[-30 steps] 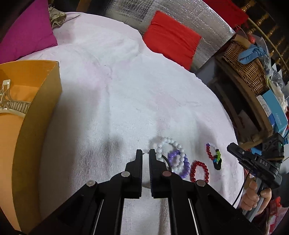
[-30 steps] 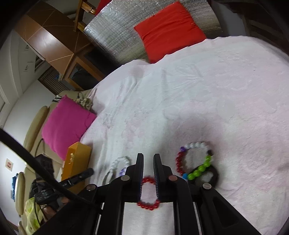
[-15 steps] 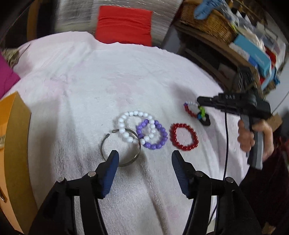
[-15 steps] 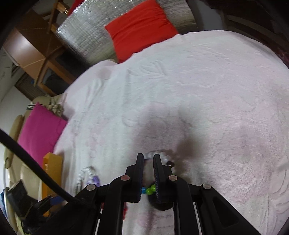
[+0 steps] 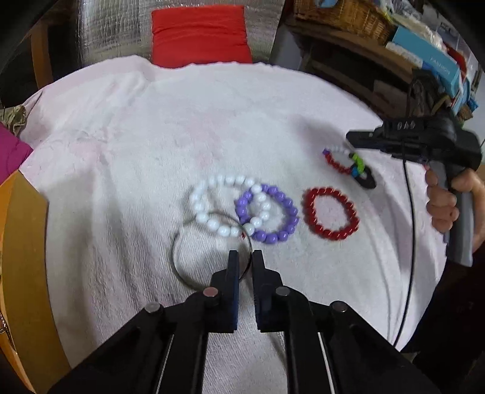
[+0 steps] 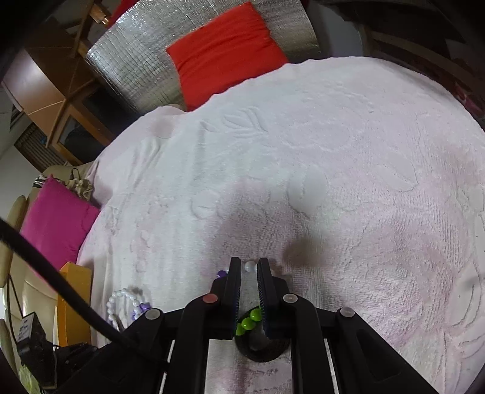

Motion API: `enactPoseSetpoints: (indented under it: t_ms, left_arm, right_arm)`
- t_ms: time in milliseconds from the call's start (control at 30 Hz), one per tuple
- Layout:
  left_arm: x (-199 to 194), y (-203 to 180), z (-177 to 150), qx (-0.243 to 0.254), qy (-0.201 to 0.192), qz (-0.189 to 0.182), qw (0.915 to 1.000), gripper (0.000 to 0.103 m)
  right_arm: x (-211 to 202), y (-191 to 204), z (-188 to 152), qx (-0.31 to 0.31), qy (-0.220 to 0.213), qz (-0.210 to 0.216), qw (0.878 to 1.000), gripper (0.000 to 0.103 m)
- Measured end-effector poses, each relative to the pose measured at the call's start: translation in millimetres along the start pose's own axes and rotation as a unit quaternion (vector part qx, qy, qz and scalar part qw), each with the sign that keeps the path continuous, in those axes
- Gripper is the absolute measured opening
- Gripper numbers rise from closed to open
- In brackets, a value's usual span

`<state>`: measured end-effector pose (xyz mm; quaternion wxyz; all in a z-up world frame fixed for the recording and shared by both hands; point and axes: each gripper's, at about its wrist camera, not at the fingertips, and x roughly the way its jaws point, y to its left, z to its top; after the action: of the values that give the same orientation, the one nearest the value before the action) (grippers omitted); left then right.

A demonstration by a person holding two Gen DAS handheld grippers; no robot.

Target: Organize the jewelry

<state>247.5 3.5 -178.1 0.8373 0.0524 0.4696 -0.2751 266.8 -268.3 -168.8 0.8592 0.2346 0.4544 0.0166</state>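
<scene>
On the white towel (image 5: 151, 151) lie a white bead bracelet (image 5: 212, 224), a purple bead bracelet (image 5: 272, 236) overlapping it, a red bead bracelet (image 5: 307, 209), and a multicoloured bracelet (image 5: 336, 165) beside a black ring (image 5: 366, 181). A thin metal ring (image 5: 174, 257) lies partly under the white beads. My left gripper (image 5: 245, 260) is shut on that ring's right arc. My right gripper (image 6: 248, 266), also in the left wrist view (image 5: 351, 138), is shut just over the multicoloured bracelet. A white bead (image 6: 249, 266) and green beads (image 6: 247, 322) show through its narrow gap.
An orange box (image 5: 21, 257) stands at the towel's left edge, also visible from the right wrist (image 6: 74, 303). A red cushion (image 5: 200, 36) and a magenta cushion (image 6: 54, 224) lie at the back. A shelf with a wicker basket (image 5: 342, 18) stands right. A hand (image 5: 442, 206) holds the right gripper.
My left gripper opened wide, rolled and swung toward the bracelets, then closed on the metal ring. My right gripper stayed shut and shifted from the red bracelet to the multicoloured one.
</scene>
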Motion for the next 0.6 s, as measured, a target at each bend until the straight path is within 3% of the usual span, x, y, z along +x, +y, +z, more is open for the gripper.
enactPoseSetpoints:
  t_ms: [133, 267, 367, 500, 533, 600]
  left_arm:
    - [-19, 2, 2, -0.010, -0.036, -0.056, 0.9977, 0.003]
    - [-39, 12, 8, -0.044, -0.082, -0.115, 0.9889, 0.003]
    - [-45, 20, 9, -0.059, -0.095, -0.108, 0.9879, 0.003]
    - [-37, 18, 9, -0.049, -0.063, -0.100, 0.9918, 0.003]
    - [-35, 13, 8, -0.038, -0.057, -0.092, 0.9934, 0.007]
    - [-29, -3, 4, -0.002, -0.040, -0.076, 0.9963, 0.023]
  right_arm:
    - [-2, -1, 0, 0.004, -0.001, 0.004, 1.000, 0.014]
    - [-3, 0, 0, 0.006, -0.003, 0.008, 1.000, 0.014]
    - [-3, 1, 0, 0.005, -0.002, 0.011, 1.000, 0.014]
    - [-3, 1, -1, 0.005, 0.005, 0.015, 1.000, 0.014]
    - [-4, 1, -1, 0.005, 0.004, 0.015, 1.000, 0.014]
    - [-4, 0, -1, 0.004, 0.003, 0.015, 1.000, 0.014]
